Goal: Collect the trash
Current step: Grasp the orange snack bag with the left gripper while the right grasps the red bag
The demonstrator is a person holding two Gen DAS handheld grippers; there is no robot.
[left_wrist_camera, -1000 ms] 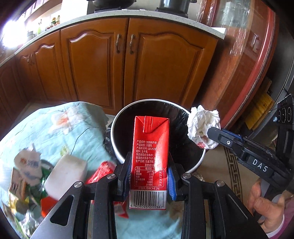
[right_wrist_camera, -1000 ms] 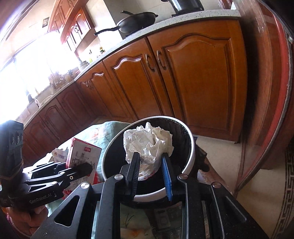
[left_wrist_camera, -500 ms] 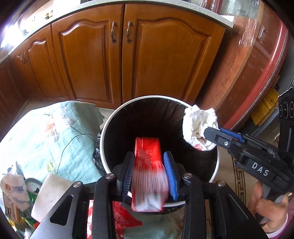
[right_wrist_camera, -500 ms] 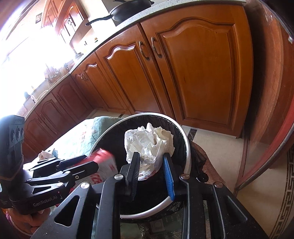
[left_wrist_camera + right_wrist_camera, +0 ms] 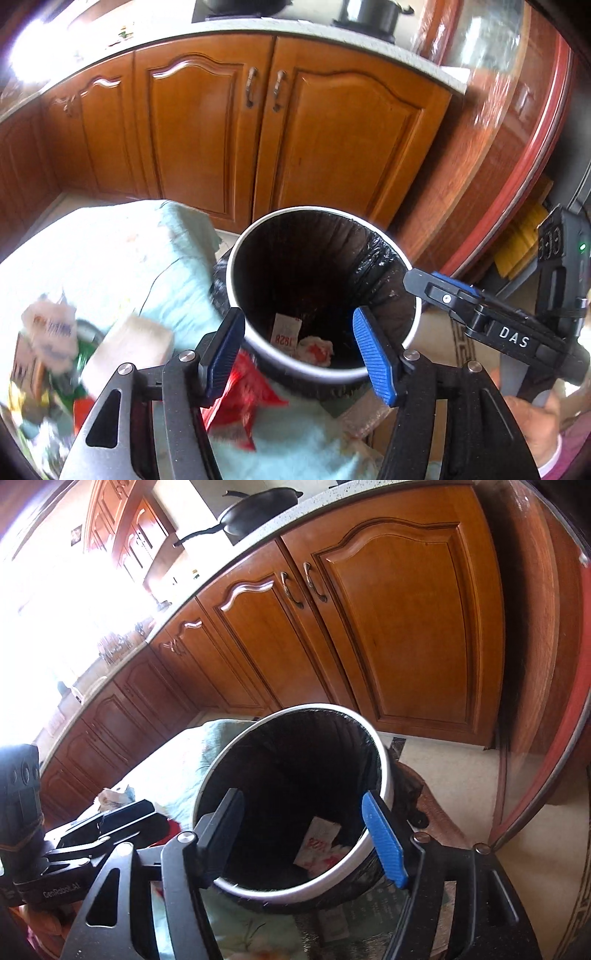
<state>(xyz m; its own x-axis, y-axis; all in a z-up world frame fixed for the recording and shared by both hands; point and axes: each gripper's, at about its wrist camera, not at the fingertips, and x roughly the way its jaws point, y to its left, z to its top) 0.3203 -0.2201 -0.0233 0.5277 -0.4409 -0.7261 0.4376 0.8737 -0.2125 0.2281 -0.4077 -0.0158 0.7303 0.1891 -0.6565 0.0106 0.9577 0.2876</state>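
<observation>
Both claws hang over the bin (image 5: 236, 295), left claw (image 5: 299, 354) and right claw (image 5: 306, 834) opening with nothing between them. Remaining trash pile (image 5: 55, 350) sits left of the bin, nearer the left claw.

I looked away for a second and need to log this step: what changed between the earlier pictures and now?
Both tongs let go. The left tongs dropped the red carton into the bin; the right tongs dropped the crumpled paper. Both jaws are opening, nothing between them. Bin, cloth and leftover trash stayed put.
</observation>
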